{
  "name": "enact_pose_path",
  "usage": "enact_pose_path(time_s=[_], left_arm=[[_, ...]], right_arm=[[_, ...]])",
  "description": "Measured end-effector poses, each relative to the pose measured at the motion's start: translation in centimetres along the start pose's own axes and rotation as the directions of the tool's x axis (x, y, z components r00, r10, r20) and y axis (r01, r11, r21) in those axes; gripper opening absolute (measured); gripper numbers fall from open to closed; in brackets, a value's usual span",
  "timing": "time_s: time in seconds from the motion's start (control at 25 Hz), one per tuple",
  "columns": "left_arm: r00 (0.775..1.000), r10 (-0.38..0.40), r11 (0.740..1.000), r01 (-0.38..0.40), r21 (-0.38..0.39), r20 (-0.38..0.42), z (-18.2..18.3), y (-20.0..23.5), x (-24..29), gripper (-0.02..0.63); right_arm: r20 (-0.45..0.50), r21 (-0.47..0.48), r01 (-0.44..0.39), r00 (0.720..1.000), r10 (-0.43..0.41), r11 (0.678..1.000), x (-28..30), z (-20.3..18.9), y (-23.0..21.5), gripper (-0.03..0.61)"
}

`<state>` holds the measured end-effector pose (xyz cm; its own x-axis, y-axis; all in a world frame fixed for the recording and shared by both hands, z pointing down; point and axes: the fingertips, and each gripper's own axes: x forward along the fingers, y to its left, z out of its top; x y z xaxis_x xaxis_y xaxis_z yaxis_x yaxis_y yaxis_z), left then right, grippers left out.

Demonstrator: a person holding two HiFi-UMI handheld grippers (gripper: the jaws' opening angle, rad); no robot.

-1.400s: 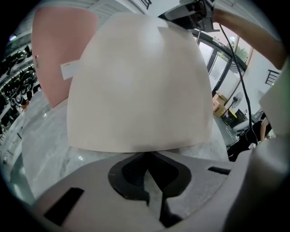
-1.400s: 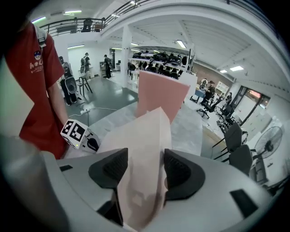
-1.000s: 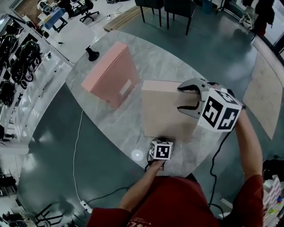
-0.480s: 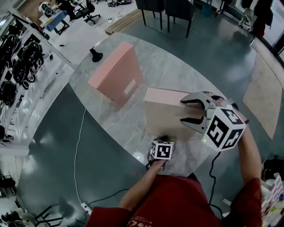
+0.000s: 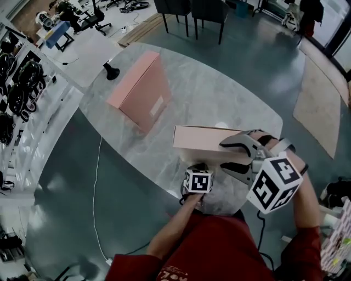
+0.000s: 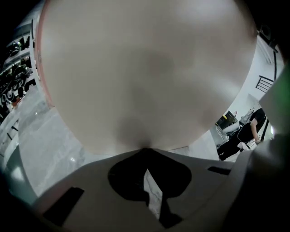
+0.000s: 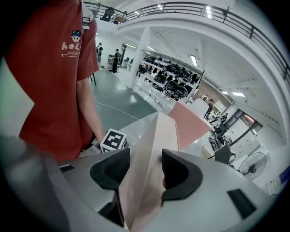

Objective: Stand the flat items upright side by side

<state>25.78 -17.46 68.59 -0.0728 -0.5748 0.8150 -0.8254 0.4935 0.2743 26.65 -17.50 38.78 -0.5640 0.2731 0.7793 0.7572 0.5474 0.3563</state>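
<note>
A flat pink box point(image 5: 200, 140) stands nearly on its long edge near the front of the round marble table point(image 5: 219, 93). My right gripper point(image 5: 224, 155) straddles its right end, jaws closing, with the pads pressed on both faces point(image 7: 152, 154). My left gripper point(image 5: 201, 166) sits at the box's near lower edge, and its jaws look shut with nothing between them point(image 6: 145, 153). The box's broad face point(image 6: 145, 72) fills the left gripper view. A second pink box point(image 5: 140, 90) stands upright at the far left of the table, and shows in the right gripper view point(image 7: 192, 122) behind the held one.
A small black stand point(image 5: 111, 70) sits at the table's far left rim. Dark chairs point(image 5: 189, 11) stand beyond the table's far side. A white cable point(image 5: 96, 181) runs along the floor to the left. Shelving point(image 5: 16, 93) lines the left wall.
The near box has been tipped up from lying flat to nearly on edge. My right gripper has come down and nearer with it. The left gripper stayed at the box's near edge.
</note>
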Motion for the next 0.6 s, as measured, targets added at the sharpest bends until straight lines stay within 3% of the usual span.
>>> enact_pose_path(time_s=[0.24, 0.4, 0.6], left_arm=[[0.999, -0.047, 0.998, 0.047, 0.040, -0.010, 0.3, -0.4, -0.6, 0.006], [1.000, -0.020, 0.999, 0.020, 0.046, -0.002, 0.1, 0.5, -0.9, 0.006], [1.000, 0.017, 0.999, -0.017, 0.035, 0.013, -0.2, 0.4, -2.2, 0.006]], right_arm=[[-0.005, 0.047, 0.059, 0.998, -0.059, 0.997, -0.3, 0.6, 0.5, 0.224], [0.008, 0.065, 0.091, 0.996, -0.092, 0.994, -0.3, 0.9, 0.5, 0.255], [0.091, 0.102, 0.148, 0.983, -0.157, 0.984, -1.4, 1.0, 0.8, 0.304]])
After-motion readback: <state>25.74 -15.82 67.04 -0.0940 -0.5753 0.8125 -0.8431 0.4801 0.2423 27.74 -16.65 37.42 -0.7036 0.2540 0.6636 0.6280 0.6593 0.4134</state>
